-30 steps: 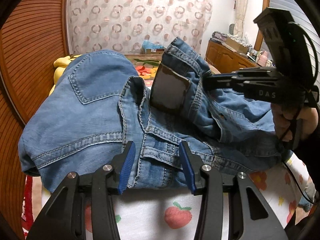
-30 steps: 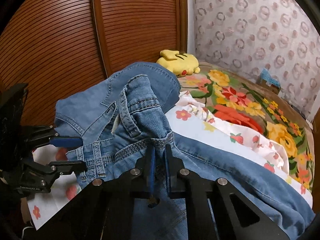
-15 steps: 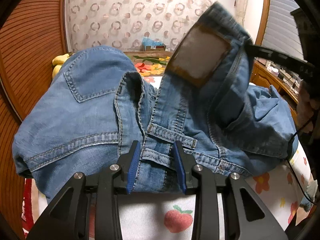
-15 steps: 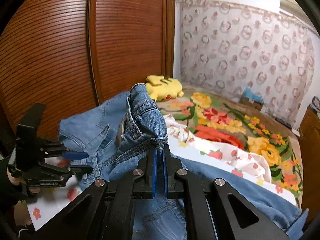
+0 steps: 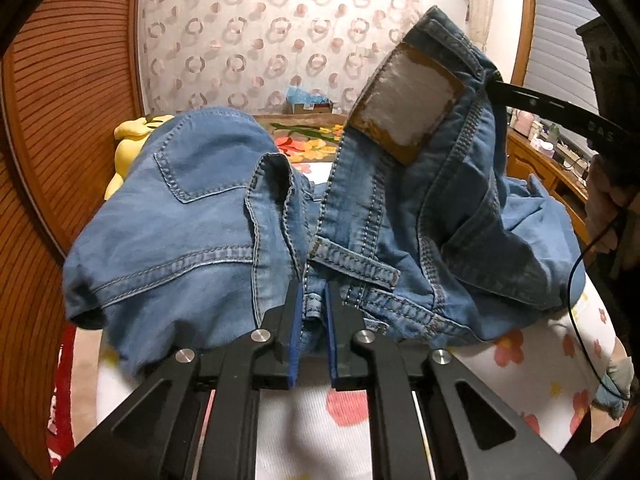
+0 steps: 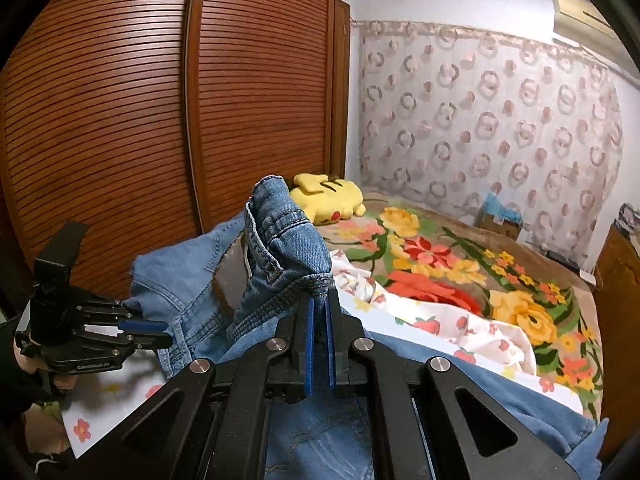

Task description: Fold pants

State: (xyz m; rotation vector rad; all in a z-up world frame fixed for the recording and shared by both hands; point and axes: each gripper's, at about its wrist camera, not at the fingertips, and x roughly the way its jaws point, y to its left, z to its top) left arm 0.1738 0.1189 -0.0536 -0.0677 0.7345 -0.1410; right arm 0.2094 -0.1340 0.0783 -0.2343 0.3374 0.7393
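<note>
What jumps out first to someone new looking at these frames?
The blue jeans, bunched on the floral bed sheet, pinched at the waistband by both tools: left hand-held gripper low in front, right hand-held gripper lifting its side. The left's jaws have just closed on denim. A yellow plush lies behind.

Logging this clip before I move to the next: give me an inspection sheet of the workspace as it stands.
Surface: bed with a white flower-print sheet over a floral blanket.
Job's things: blue jeans, bunched, waistband end lifted, tan label patch facing the left camera.
Clutter: yellow plush toy; small blue-topped box by the curtain.
Grippers: left tongs have just been closing and now pinch the waistband; right tongs shut on the raised denim.
Cables: thin black cable below the right hand.
Surroundings: slatted wooden wardrobe doors, ring-patterned curtain.
</note>
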